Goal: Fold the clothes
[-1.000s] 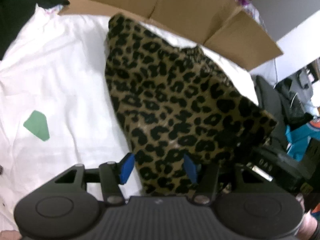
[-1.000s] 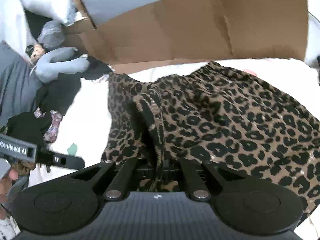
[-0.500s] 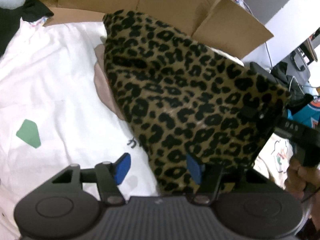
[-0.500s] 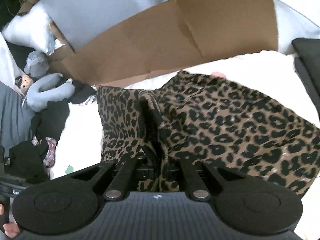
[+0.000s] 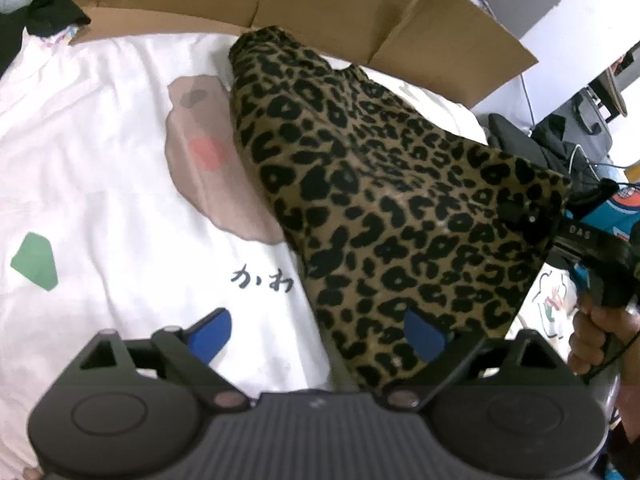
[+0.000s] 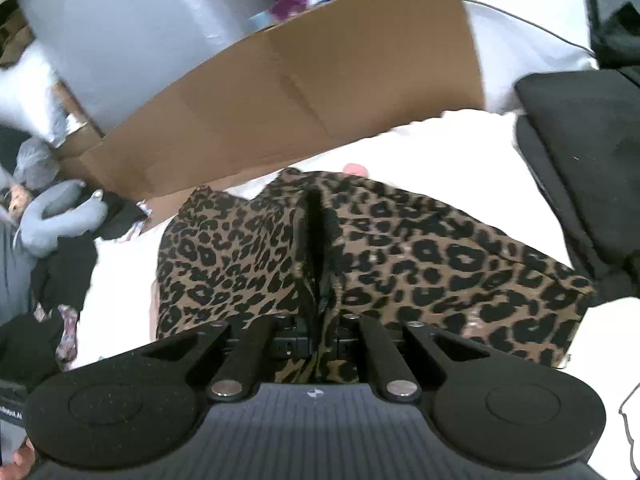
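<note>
Leopard cloth (image 5: 384, 208): hanging lifted over sheet (image 5: 100, 160).
Right gripper (image 6: 320, 312): clenching cloth edge.
Left gripper (image 5: 320, 334): gaping; should be pinching the near hem.

White sheet (image 5: 100, 168) lies bare left of the leopard cloth (image 5: 392, 208). Cardboard box (image 5: 328, 4) walls the far edge; a black bag (image 6: 588, 152) crowds the right.

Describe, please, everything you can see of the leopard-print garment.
The tan, black-spotted leopard-print garment looks like soft knit. It lies partly on the white printed bedsheet, near the brown cardboard box. The right gripper is shut on a bunched fold; the open left gripper straddles its near edge.
</note>
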The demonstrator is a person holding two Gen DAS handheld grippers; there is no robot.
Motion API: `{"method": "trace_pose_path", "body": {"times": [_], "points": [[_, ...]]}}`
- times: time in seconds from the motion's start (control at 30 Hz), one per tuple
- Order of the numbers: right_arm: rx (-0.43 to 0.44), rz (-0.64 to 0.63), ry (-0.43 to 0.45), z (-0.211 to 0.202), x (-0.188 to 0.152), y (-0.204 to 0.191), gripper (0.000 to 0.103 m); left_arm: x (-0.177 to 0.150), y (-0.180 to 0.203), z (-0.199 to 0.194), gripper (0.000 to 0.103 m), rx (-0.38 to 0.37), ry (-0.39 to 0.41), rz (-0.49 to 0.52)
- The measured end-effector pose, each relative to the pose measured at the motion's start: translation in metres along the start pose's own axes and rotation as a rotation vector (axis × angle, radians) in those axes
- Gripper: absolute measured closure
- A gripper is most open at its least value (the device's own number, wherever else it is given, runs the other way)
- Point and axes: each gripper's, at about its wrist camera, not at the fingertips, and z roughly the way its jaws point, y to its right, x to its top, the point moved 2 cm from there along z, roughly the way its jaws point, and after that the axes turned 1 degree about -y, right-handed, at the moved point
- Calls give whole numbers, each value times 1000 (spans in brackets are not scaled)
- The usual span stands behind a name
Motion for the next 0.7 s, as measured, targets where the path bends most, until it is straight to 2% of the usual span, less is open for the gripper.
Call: {"method": "trace_pose_path", "body": {"times": [0.07, 0.23, 0.4, 0.53, 0.7], "points": [[-8, 6, 6, -1, 0, 6, 102, -3, -8, -4, 1, -6, -3, -6], [-25, 27, 17, -3, 2, 20, 102, -5, -19, -19, 0, -71, 16, 10], [-44, 82, 38, -7, 6, 39, 102, -4, -26, -26, 0, -36, 21, 40], [-62, 116, 51, -9, 6, 52, 102, -6, -40, -33, 0, -63, 47, 63], [-91, 149, 66, -12, 3, 66, 102, -1, -53, -40, 1, -54, 64, 86]]}}
